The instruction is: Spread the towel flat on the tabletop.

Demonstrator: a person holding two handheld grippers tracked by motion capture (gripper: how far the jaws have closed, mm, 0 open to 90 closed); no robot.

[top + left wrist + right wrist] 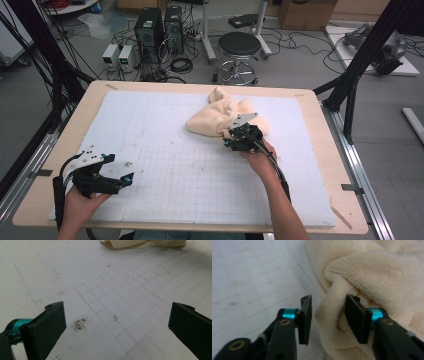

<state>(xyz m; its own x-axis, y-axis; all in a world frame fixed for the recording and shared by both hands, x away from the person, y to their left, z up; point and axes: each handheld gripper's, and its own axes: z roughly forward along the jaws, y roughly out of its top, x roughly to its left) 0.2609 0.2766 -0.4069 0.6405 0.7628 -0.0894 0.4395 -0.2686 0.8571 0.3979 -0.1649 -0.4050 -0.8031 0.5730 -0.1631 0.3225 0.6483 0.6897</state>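
Observation:
A cream fleece towel [220,117] lies crumpled at the far middle-right of the white gridded mat [175,195]. My right gripper [231,134] is at the towel's near edge. In the right gripper view a thick fold of the towel [372,272] sits between the jaws of the right gripper [329,300]. The right pad [355,315] touches the fold, while a thin gap shows at the left pad [305,317]. My left gripper [126,179] rests low at the near left, wide open over bare mat [117,307], with the towel [140,243] far ahead of it.
The mat lies on a wooden table [320,130] whose edges run close around it. A dark smudge [80,323] marks the mat near the left jaw. A stool [239,52], computer towers [150,30] and cables stand on the floor beyond the table.

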